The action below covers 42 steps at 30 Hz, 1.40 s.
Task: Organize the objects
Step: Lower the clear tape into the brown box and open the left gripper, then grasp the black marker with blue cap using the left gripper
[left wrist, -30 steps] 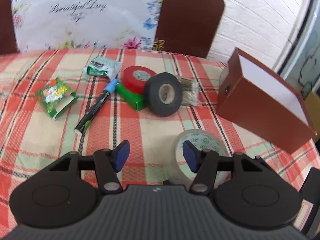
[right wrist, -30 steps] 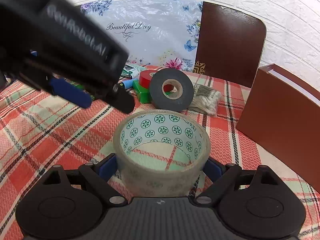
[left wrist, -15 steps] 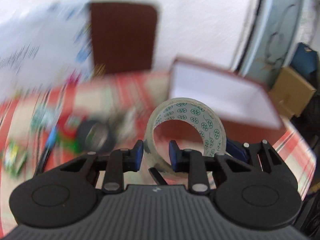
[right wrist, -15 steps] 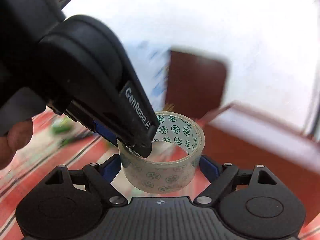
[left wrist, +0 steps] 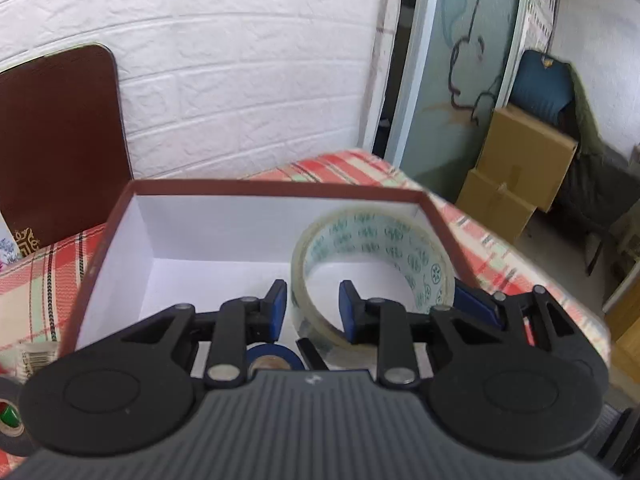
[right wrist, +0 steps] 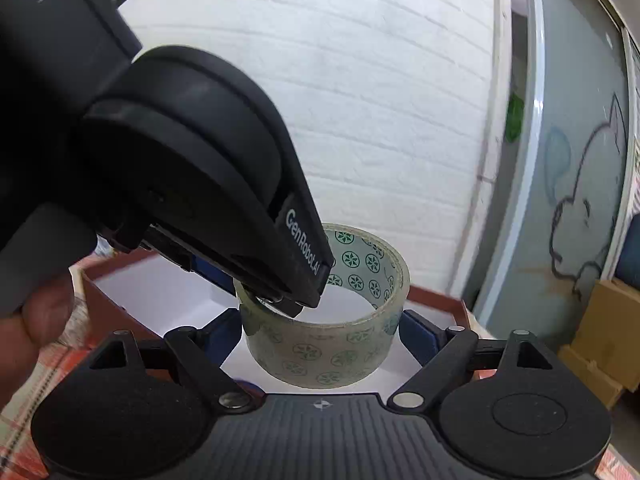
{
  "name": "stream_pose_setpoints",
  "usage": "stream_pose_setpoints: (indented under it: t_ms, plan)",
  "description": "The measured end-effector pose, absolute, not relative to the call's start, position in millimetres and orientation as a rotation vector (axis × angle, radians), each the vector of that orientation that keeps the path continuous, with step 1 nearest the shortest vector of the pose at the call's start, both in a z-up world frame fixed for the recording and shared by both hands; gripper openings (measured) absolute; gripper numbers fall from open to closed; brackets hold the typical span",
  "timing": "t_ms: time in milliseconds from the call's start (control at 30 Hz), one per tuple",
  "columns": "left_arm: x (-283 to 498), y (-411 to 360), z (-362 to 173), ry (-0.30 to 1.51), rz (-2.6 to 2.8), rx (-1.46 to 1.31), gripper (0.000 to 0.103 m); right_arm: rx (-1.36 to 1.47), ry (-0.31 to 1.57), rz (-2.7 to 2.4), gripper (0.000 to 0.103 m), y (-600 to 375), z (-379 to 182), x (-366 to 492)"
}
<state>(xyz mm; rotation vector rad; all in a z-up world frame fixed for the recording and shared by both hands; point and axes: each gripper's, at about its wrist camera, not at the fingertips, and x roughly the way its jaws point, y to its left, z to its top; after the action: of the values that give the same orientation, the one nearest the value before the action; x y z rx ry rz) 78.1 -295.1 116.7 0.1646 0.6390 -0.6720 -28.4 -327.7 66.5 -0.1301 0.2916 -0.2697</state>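
A clear tape roll [left wrist: 376, 248] with green flower prints hangs over the open brown box [left wrist: 280, 190] with a white inside. My left gripper [left wrist: 312, 312] straddles the roll's near wall, one finger inside and one outside; its jaws stand slightly apart around the wall. My right gripper [right wrist: 322, 332] is shut on the tape roll [right wrist: 332, 344] across its outer width, above the box [right wrist: 436, 296]. The left gripper's body [right wrist: 180, 160] fills the upper left of the right wrist view.
A blue tape roll [left wrist: 272, 356] lies in the box under my left gripper. A black tape roll [left wrist: 10, 412] and a bagged packet [left wrist: 34, 354] lie on the plaid tablecloth at far left. A brown chair back [left wrist: 60, 140] stands behind. Cardboard boxes [left wrist: 516, 168] sit on the floor at right.
Both grippers carried the clear tape roll up off the table and rightward to above the open box. The left jaws have widened a little around the roll's wall.
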Motion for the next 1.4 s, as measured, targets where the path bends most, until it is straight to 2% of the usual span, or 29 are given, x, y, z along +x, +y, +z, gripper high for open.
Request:
stream_pose_setpoints:
  t_ms: [100, 300, 367, 467, 567, 667, 733, 767, 900, 1033, 1133, 1167, 1267, 1400]
  plan:
    - [74, -295, 113, 0.626, -0.636, 0.212, 0.043, -0.104, 0.296, -0.291, 0.087, -334, 59, -25]
    - [67, -262, 123, 0.588, -0.577, 0.221, 0.047, -0.092, 0.234, -0.261, 0.086, -314, 60, -31]
    - [66, -240, 126, 0.584, -0.546, 0.208, 0.048, -0.087, 0.210, -0.239, 0.086, -301, 61, -34]
    - [59, -189, 124, 0.585, -0.501, 0.153, 0.057, -0.069, 0.172, -0.177, 0.086, -279, 63, -41]
    - [48, -128, 112, 0.600, -0.404, 0.127, 0.057, -0.053, 0.172, -0.064, 0.086, -250, 60, -44]
    - [41, -64, 93, 0.639, -0.298, 0.086, 0.057, -0.057, 0.241, 0.068, 0.077, -216, 46, -36]
    - [41, -24, 79, 0.676, -0.210, 0.056, 0.057, -0.055, 0.331, 0.170, 0.060, -185, 34, -23]
    - [43, -4, 73, 0.695, -0.171, 0.037, 0.055, -0.048, 0.378, 0.219, 0.058, -169, 28, -14]
    - [53, 47, 60, 0.735, -0.079, -0.036, 0.055, -0.056, 0.472, 0.329, 0.056, -116, 15, -6]
    - [72, 48, 52, 0.731, -0.083, 0.019, 0.054, -0.036, 0.523, 0.361, 0.056, -101, 7, 7]
    - [87, 44, 36, 0.764, -0.085, 0.076, 0.046, -0.034, 0.558, 0.348, 0.056, -93, 12, 14]
    - [91, 46, 29, 0.792, -0.084, 0.066, 0.036, -0.035, 0.565, 0.347, 0.056, -90, 11, 14]
    - [91, 53, 26, 0.786, -0.124, 0.019, 0.023, -0.051, 0.576, 0.335, 0.056, -95, 11, 14]
    - [87, 62, 31, 0.854, -0.207, -0.164, 0.017, -0.043, 0.586, 0.335, 0.056, -97, 11, 20]
